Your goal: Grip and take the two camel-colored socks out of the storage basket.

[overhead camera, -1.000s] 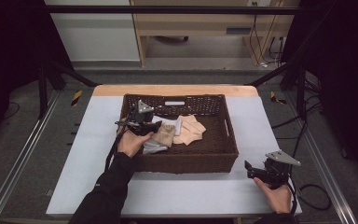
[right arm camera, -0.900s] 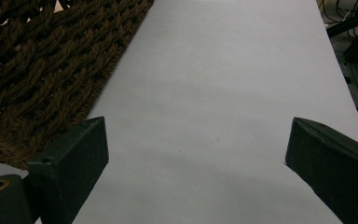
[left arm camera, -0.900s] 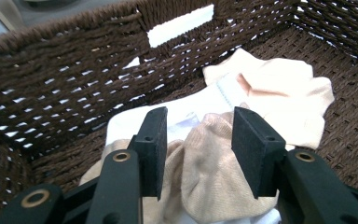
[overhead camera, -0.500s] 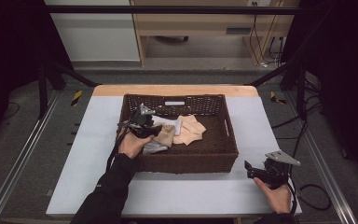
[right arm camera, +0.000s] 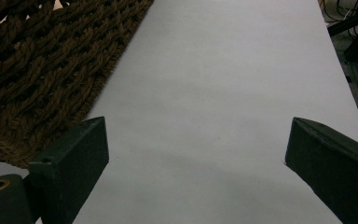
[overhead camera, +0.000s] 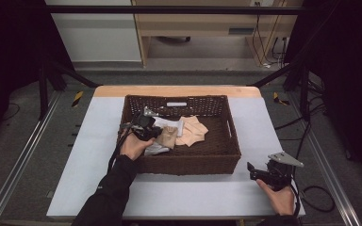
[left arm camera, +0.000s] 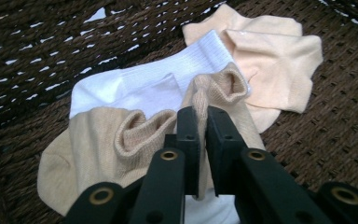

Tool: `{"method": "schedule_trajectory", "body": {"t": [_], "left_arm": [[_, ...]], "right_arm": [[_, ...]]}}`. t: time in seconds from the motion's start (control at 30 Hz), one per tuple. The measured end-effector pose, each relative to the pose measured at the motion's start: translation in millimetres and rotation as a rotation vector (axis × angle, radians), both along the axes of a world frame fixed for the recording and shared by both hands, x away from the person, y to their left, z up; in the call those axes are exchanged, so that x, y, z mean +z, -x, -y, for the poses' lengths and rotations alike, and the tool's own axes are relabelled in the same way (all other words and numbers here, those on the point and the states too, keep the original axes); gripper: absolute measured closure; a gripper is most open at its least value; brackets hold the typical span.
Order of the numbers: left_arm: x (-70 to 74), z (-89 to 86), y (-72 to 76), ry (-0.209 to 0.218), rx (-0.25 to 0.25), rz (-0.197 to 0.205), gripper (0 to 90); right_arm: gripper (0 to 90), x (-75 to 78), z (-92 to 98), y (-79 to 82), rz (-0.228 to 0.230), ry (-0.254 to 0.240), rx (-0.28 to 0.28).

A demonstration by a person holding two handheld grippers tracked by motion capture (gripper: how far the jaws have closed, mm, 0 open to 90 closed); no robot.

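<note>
A dark wicker basket (overhead camera: pixel 234 141) stands mid-table and holds several socks. My left gripper (overhead camera: pixel 156 133) is inside its left half, shut on the cuff of a tan sock (left arm camera: pixel 98 140), whose fabric is pinched between the jaws. Under and behind that sock lies a white sock (left arm camera: pixel 140 86). Further right in the basket lies a peach sock (left arm camera: pixel 270 65), also seen in the high view as the peach sock (overhead camera: pixel 193 131). My right gripper (overhead camera: pixel 252 170) rests low over the white table near the front right corner, open and with nothing in it; the right gripper view shows its wide-apart jaws beside the basket wall (right arm camera: pixel 42 60).
The table (overhead camera: pixel 99 141) is white with a wooden strip at its far edge. A black frame and rails run along both sides. A cable trails from the right gripper off the table's right edge. Bare table surface (right arm camera: pixel 214 102) lies to the right of the basket.
My left gripper has moved a little lower and nearer inside the basket, and the tan sock is bunched at its jaws. The right gripper has stayed still.
</note>
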State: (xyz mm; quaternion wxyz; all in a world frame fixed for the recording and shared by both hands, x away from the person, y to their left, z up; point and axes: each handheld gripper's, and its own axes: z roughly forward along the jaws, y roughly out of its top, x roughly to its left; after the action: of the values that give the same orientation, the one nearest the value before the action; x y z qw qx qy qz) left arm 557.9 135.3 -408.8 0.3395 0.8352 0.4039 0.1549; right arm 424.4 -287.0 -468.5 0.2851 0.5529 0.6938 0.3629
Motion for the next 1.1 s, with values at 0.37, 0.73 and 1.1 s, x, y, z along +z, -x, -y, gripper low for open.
{"method": "schedule_trajectory", "body": {"t": [0.37,0.73,1.1], "left_arm": [[18.3,-4.8,10.1,0.093,-0.016,0.122,85.8],[51.0,-10.7,21.6,0.173,-0.006,0.257,86.0],[86.0,-15.1,41.7,0.248,-0.016,0.354,86.0]], "right_arm": [[6.3,0.0,0.2,0.0,-0.003,-0.001,-0.004],[6.3,0.1,0.3,0.1,-0.002,0.001,-0.004],[6.3,0.0,0.7,-0.1,-0.001,0.005,-0.005]]}}
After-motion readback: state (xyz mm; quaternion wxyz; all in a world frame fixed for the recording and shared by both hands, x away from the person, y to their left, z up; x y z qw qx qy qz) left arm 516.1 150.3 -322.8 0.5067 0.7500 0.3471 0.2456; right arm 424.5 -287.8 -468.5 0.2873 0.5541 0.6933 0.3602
